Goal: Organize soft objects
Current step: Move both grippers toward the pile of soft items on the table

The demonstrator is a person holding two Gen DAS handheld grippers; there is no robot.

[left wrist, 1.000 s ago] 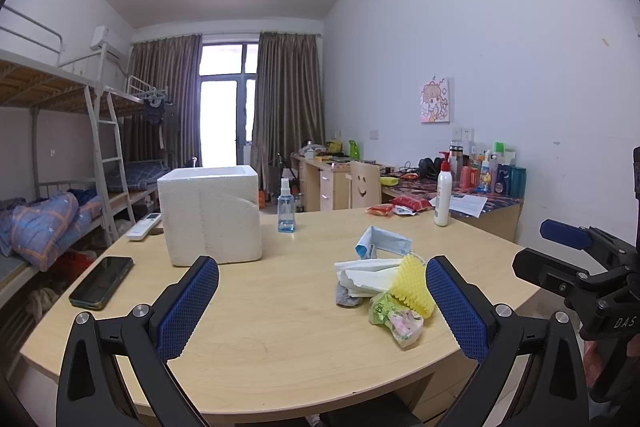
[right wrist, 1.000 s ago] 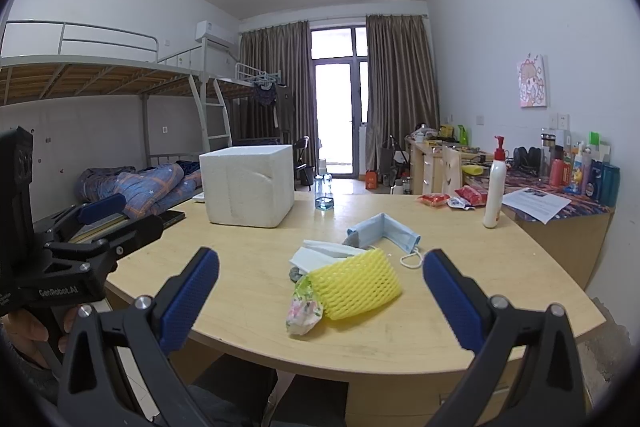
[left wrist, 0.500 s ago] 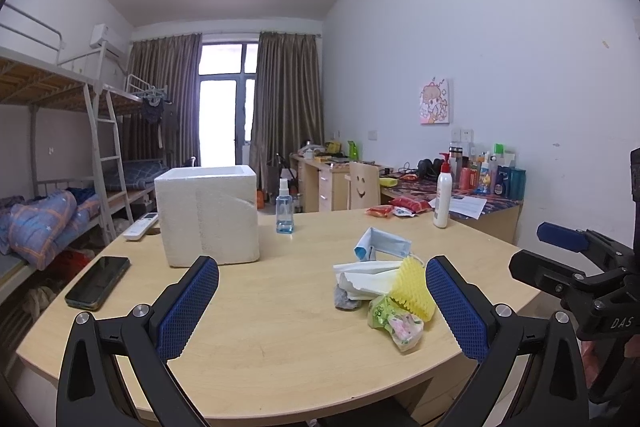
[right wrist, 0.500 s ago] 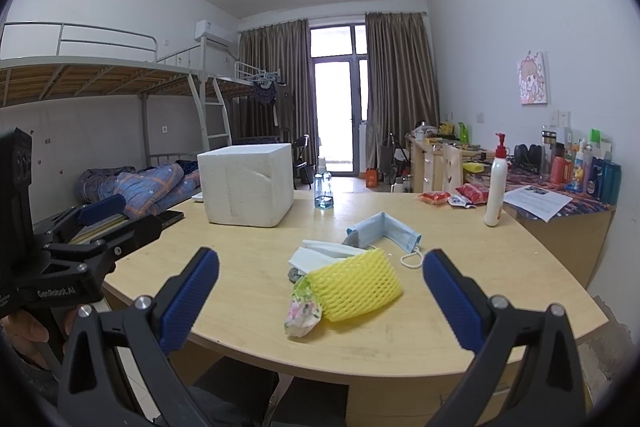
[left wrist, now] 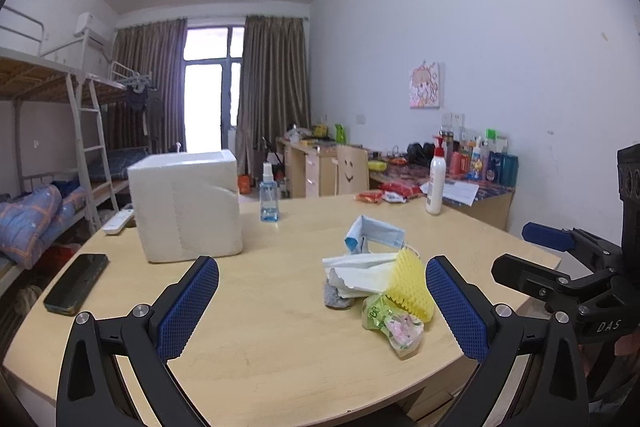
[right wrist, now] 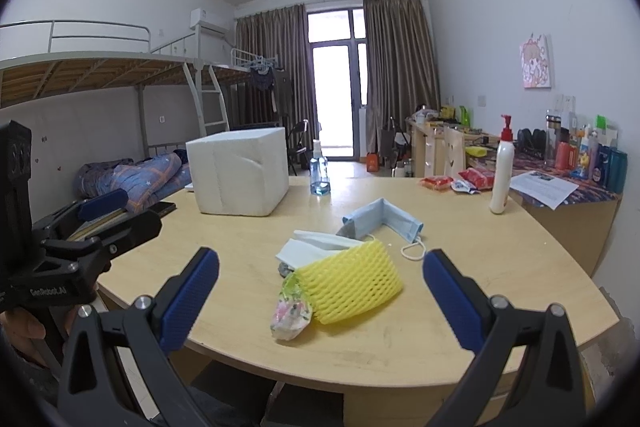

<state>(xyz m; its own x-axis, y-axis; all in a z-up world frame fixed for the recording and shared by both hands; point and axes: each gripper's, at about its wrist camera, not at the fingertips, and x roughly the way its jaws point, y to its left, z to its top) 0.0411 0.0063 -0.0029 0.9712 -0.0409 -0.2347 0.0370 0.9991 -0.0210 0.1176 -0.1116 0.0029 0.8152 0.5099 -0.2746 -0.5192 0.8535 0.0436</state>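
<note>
Yellow foam netting [right wrist: 352, 281] lies at the centre of a small heap of soft items on a round wooden table [right wrist: 460, 239] in a dormitory room. A crumpled floral plastic wrapper [right wrist: 291, 311] touches the netting's near-left edge, a folded white cloth [right wrist: 308, 250] sits just behind it, and a blue face mask [right wrist: 380, 223] bent into an angle rests beyond, its ear loop trailing on the tabletop. A small grey scrap peeks out beside the cloth; what it is cannot be told.

Both handheld grippers hover near the table's front edge, jaws spread wide and holding nothing. The right gripper [right wrist: 320, 301] faces the heap directly, the netting framed between its blue-padded fingers [right wrist: 188, 301]. The left gripper [left wrist: 322, 309] points at bare tabletop, with the heap [left wrist: 380, 283] just inside its right finger.

Farther back on the table stand a white foam box [left wrist: 186, 205], a clear spray bottle [left wrist: 269, 199] of blue liquid and a white pump bottle [left wrist: 435, 185] with a red top. A dark phone [left wrist: 76, 283] lies flat near the left edge, with a white remote [left wrist: 118, 221] beyond it. Red snack packets [right wrist: 456, 183] sit near the far right rim. Bunk beds, curtains and a cluttered desk fill the background.
</note>
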